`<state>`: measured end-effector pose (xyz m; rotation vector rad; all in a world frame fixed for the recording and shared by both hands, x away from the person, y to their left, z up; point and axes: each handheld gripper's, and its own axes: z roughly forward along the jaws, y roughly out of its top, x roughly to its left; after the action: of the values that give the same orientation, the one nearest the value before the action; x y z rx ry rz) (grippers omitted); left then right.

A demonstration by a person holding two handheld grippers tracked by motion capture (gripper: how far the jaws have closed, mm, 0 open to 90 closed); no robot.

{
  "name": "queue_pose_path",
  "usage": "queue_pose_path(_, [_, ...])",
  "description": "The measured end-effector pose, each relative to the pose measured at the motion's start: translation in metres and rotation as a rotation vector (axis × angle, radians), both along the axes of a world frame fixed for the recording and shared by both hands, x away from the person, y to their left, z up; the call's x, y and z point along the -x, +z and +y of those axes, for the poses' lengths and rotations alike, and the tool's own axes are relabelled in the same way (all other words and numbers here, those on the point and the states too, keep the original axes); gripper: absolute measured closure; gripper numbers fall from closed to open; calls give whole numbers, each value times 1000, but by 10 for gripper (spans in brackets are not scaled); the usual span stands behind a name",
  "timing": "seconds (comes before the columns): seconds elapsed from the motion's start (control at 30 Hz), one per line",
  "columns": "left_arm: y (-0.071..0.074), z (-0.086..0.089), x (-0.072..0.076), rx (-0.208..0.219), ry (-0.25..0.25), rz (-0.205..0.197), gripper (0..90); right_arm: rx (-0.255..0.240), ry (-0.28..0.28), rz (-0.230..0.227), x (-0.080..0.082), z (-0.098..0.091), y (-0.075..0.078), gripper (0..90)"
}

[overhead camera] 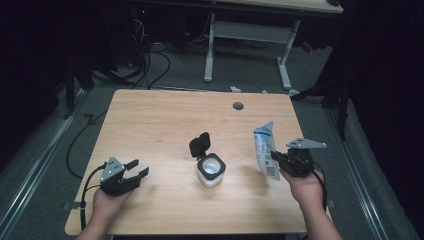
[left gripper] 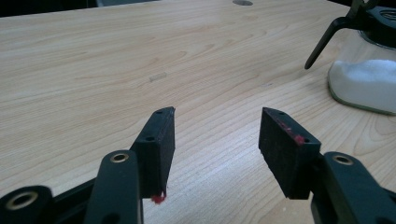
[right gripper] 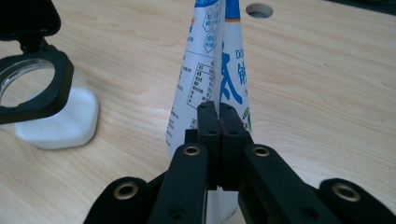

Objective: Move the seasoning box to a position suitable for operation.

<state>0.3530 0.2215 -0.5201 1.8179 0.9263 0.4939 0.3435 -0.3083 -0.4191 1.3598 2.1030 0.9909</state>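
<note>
Right gripper [overhead camera: 278, 159] in my hand pinches an upright white pouch [overhead camera: 265, 149], open jar [overhead camera: 210, 169] lying at its nine o'clock; left gripper [overhead camera: 138, 169] waits wide, empty.

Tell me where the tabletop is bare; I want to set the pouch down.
Bare: the far half of the table up to the cable hole, and the stretch between left gripper and jar. Tighter between jar and pouch.
</note>
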Motion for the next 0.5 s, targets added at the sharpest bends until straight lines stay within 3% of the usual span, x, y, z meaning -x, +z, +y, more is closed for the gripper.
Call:
queue_pose_path(0.23, [0, 0, 1, -1, 1, 0, 462, -56, -21, -65, 3, -6, -8, 898])
queue_pose_path(0.37, [0, -1, 1, -7, -4, 4, 462, -54, -27, -105, 4, -7, -13, 898])
queue_pose_path(0.5, [-1, -2, 1, -9, -5, 5, 461, -86, -42, -136, 6, -10, -19, 898])
